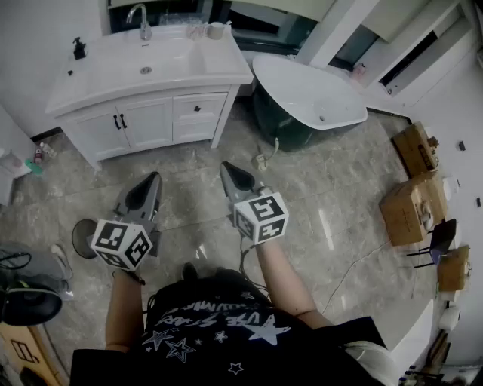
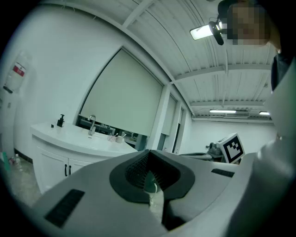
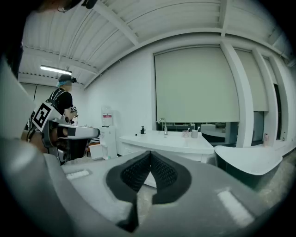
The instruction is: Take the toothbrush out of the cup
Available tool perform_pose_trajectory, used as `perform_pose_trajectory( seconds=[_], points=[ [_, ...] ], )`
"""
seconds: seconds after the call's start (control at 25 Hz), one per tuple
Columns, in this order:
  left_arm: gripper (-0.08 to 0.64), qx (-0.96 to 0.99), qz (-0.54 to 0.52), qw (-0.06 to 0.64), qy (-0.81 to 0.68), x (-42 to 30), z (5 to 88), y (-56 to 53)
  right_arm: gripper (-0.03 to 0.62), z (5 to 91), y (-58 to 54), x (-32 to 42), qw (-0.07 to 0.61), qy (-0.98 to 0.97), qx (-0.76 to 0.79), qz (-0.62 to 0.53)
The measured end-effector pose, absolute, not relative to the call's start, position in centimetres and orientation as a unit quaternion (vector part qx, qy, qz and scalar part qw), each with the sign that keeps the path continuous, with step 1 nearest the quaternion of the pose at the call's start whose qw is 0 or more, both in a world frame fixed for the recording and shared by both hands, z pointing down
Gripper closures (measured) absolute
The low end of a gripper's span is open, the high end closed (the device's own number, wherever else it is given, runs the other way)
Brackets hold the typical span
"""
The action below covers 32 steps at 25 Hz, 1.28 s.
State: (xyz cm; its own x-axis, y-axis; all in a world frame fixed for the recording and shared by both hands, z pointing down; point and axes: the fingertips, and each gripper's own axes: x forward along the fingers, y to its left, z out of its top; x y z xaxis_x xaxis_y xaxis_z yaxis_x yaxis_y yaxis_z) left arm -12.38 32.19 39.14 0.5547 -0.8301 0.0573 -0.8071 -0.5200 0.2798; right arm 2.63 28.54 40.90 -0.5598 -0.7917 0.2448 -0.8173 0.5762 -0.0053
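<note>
A white cup [image 1: 216, 30] with a toothbrush in it stands at the back right of the white vanity top [image 1: 113, 75], beside a clear glass [image 1: 198, 31]. The right gripper view shows the cup [image 3: 195, 134] small and far off, the toothbrush [image 3: 198, 129] sticking up from it. It is a speck in the left gripper view [image 2: 121, 137]. Both grippers hang over the marble floor, well short of the vanity. My left gripper [image 1: 155, 177] [image 2: 149, 152] is shut on nothing. My right gripper [image 1: 226, 166] [image 3: 150, 152] is also shut and holds nothing.
A faucet [image 1: 140, 19] and a black soap bottle [image 1: 78, 49] sit on the vanity. A white bathtub [image 1: 309, 94] stands to its right. Cardboard boxes [image 1: 411, 203] line the right side. Another person [image 3: 64, 98] and a water dispenser [image 3: 107, 134] are off to the left.
</note>
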Motion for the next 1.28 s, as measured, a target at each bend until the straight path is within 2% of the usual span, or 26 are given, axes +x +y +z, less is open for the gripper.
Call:
perform_pose_trajectory(
  seconds=[0.76,1.28],
  points=[
    [0.552,0.874,-0.034,0.138,-0.465,-11.0,39.7,34.2,0.592,41.6,30.3,4.0,0.112,-0.880,0.456,0.068],
    [0.552,0.878,-0.027,0.136,-0.459,-13.4,40.5,33.5,0.592,41.8,29.8,3.6,0.099,-0.868,0.482,0.070]
  ],
)
